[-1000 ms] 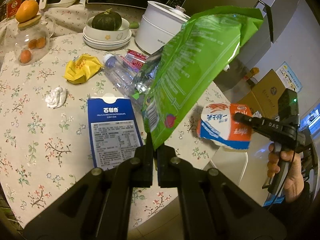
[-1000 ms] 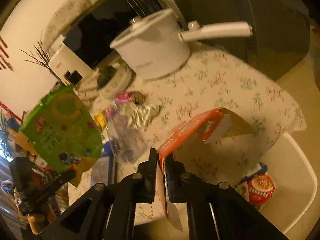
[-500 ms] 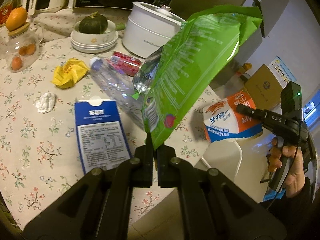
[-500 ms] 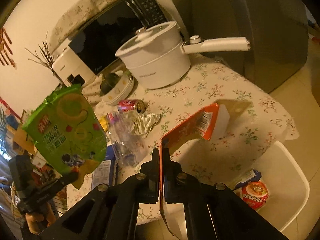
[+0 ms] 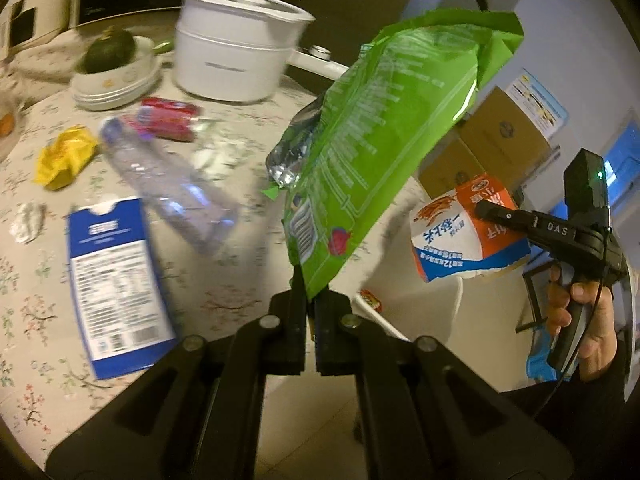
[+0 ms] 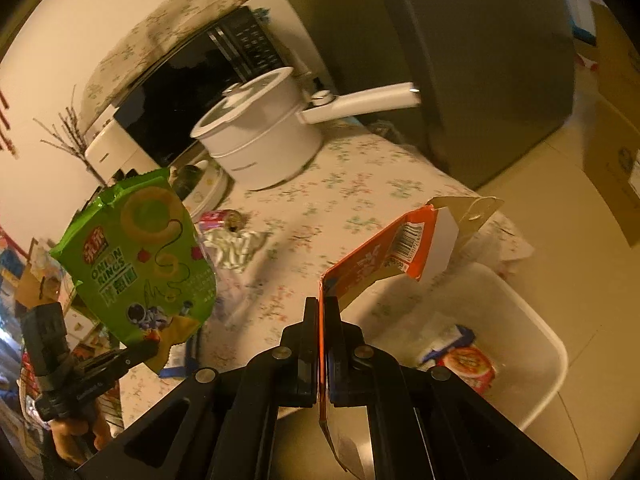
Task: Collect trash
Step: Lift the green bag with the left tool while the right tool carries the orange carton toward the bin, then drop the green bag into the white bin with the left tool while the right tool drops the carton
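The left gripper (image 5: 308, 300) had its fingers pinched on the bottom corner of the green snack bag (image 5: 384, 136), held high so it cleared the surface (image 5: 36, 280) and its blue carton (image 5: 116, 280). At three o'clock, the right gripper (image 6: 322, 320) clamped the orange carton (image 6: 384, 256) by its flattened edge, poised over the white bin (image 6: 552, 344), seemingly ready to drop.

The right claw (image 6: 322, 312) now carries the orange carton (image 6: 384, 252) off the surface (image 6: 344, 200), above the white bin (image 6: 532, 344)
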A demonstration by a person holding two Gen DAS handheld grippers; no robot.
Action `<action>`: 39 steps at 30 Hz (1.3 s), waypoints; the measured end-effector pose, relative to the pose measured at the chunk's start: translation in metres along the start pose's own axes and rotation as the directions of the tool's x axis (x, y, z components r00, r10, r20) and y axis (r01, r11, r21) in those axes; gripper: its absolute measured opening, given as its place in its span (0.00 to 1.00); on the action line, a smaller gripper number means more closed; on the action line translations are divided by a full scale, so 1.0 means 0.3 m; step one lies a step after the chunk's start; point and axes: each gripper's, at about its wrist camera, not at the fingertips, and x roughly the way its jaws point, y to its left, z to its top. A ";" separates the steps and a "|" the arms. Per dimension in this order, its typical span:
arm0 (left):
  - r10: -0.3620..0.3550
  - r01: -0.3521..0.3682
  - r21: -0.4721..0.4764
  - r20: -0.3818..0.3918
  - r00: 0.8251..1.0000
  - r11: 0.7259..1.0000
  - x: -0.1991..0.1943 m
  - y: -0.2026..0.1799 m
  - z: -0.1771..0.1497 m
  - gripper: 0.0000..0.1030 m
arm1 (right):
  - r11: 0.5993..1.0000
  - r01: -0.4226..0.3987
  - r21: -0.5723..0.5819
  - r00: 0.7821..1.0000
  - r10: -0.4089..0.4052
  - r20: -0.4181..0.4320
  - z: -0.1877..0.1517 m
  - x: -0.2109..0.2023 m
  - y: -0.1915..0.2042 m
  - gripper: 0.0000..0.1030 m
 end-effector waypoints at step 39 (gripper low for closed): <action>-0.010 0.083 0.242 -0.290 0.957 0.967 0.494 -0.453 -0.171 0.38 | 0.979 0.162 0.121 0.987 -0.158 -0.041 -0.167 -0.194 -0.418 0.04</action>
